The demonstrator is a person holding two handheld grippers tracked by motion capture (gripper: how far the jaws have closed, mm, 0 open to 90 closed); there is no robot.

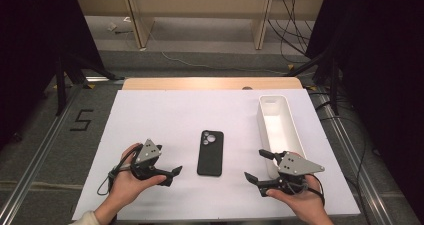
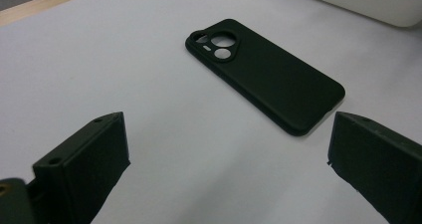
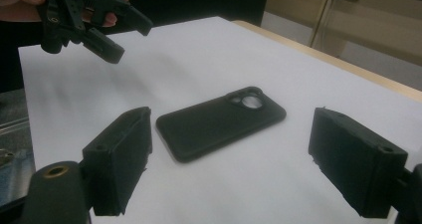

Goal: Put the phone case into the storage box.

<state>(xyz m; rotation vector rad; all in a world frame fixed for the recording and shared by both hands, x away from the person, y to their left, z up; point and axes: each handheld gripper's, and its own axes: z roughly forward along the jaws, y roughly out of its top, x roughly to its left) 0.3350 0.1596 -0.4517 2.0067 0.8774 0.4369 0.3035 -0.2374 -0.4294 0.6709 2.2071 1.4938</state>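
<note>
A black phone case (image 1: 210, 153) lies back up in the middle of a white sheet (image 1: 170, 115), its camera cutouts at the far end. My left gripper (image 1: 171, 176) is held low to the case's left, pointing right, jaws open and empty. In the left gripper view the case (image 2: 263, 79) lies ahead of my open left gripper (image 2: 229, 129), apart from it. My right gripper (image 1: 256, 165) is to the case's right, pointing left, also open and empty. In the right gripper view the case (image 3: 219, 122) lies just beyond my right gripper (image 3: 231, 129), with my left gripper (image 3: 132, 42) farther off.
A long white bin (image 1: 277, 130) stands at the right of the sheet, just behind my right gripper; its wall (image 2: 378, 5) appears in the left gripper view. The wooden table edge (image 1: 210, 83) runs behind the sheet. Cables and stand legs lie on the floor beyond.
</note>
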